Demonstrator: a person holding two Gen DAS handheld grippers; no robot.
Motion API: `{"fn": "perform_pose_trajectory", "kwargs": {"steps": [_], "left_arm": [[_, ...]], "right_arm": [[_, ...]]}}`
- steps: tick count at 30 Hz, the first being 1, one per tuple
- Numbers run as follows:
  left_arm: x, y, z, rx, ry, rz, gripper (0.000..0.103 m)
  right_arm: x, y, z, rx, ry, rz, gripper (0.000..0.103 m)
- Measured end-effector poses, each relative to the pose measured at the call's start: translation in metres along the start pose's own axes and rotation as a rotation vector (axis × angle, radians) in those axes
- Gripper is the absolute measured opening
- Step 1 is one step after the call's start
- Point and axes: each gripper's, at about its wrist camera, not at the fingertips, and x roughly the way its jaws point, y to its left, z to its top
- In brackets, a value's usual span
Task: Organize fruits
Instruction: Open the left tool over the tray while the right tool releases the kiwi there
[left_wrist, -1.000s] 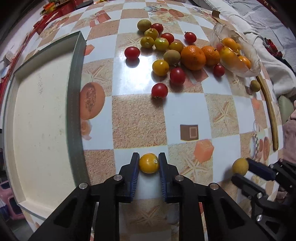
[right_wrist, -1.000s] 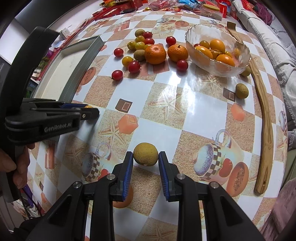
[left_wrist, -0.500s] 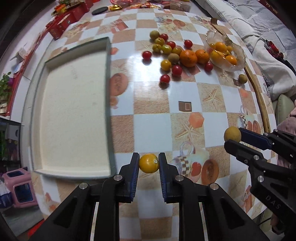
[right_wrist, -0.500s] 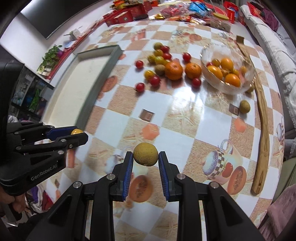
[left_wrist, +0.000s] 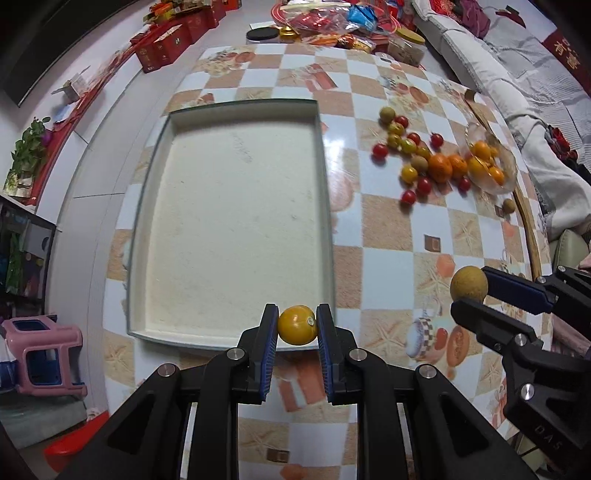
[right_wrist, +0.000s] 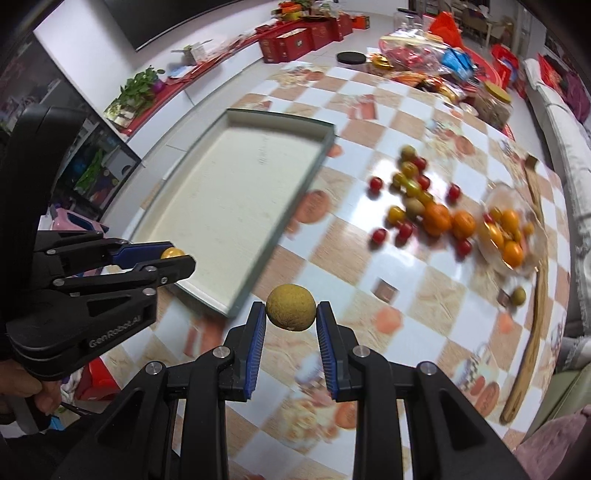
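My left gripper (left_wrist: 297, 326) is shut on a small yellow tomato (left_wrist: 297, 325) and holds it high above the near right corner of an empty rectangular tray (left_wrist: 236, 236). My right gripper (right_wrist: 291, 314) is shut on a brownish-green round fruit (right_wrist: 291, 312), held high above the table to the right of the tray (right_wrist: 236, 199). The right gripper and its fruit (left_wrist: 468, 284) show at the right of the left wrist view. The left gripper with its tomato (right_wrist: 171, 253) shows at the left of the right wrist view. Loose tomatoes and oranges (left_wrist: 424, 162) lie at the far right.
A glass bowl (left_wrist: 491, 166) with oranges stands at the table's far right, with a long wooden stick (right_wrist: 532, 295) beside it. Snack bags and jars (left_wrist: 332, 26) crowd the table's far end. A pink stool (left_wrist: 40, 354) stands on the floor at the left.
Both grippers have risen much higher with their fruits and swung left towards the tray; the tray now fills the middle of the left wrist view.
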Motion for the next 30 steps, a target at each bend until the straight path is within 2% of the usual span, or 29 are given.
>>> {"fn": "perform_pose_trajectory", "kwargs": {"steps": [6, 14, 25, 30], "left_arm": [[0.007, 0.041, 0.008, -0.045, -0.004, -0.002, 0.022], [0.039, 0.084, 0.029, -0.069, 0.031, -0.034, 0.022], [0.075, 0.099, 0.088, -0.035, 0.053, -0.093, 0.022], [0.095, 0.105, 0.112, -0.028, 0.069, -0.086, 0.022]], "right_arm": [[0.015, 0.037, 0.032, -0.042, 0.037, -0.008, 0.030], [0.046, 0.062, 0.077, -0.036, 0.080, -0.033, 0.030], [0.097, 0.047, 0.113, 0.065, 0.150, -0.088, 0.030], [0.122, 0.045, 0.131, 0.090, 0.157, -0.095, 0.030]]}}
